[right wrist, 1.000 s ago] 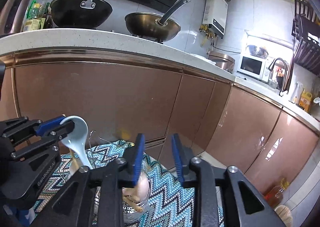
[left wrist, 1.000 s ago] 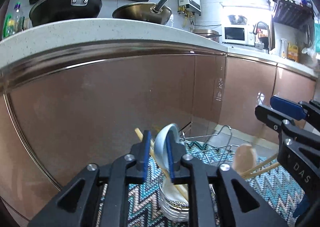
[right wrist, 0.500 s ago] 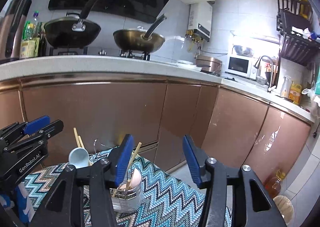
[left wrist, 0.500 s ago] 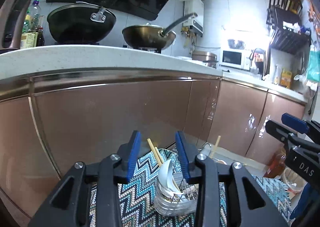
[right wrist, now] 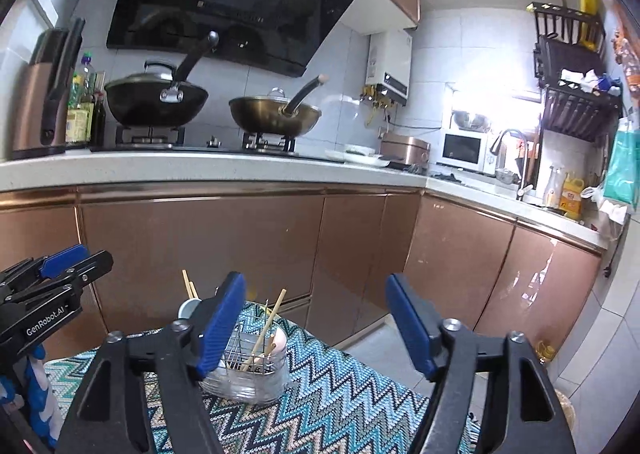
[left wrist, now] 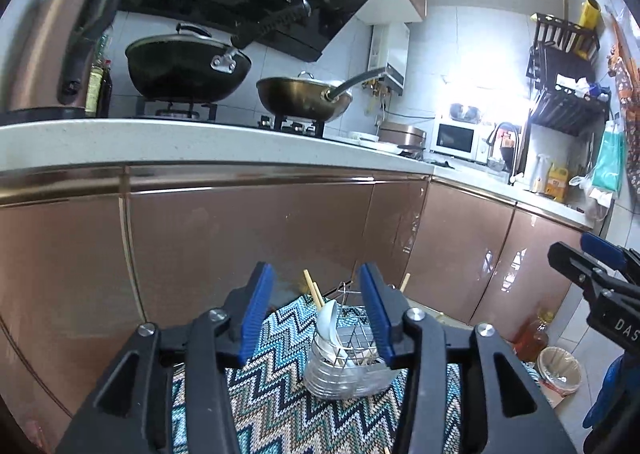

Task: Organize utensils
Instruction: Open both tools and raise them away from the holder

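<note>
I see the utensil holder point(left wrist: 348, 366) standing on the zigzag mat point(left wrist: 276, 386), with spoons point(left wrist: 329, 324) and chopsticks point(left wrist: 314, 292) upright inside. My left gripper point(left wrist: 318, 314) hangs above the holder, spread wide, gripping nothing; my right gripper point(right wrist: 316, 324) likewise gapes empty.

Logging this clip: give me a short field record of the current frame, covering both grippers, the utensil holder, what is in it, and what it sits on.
left hand-held gripper: open, empty, raised above the holder
right hand-held gripper: open, empty
utensil holder: upright on the mat, wire insert inside
contents: white spoon, pale spoon, chopsticks leaning out
mat: zigzag pattern, under the holder
backdrop: brown cabinet doors, two woks on the stove
task state: no utensil seen outside the holder
</note>
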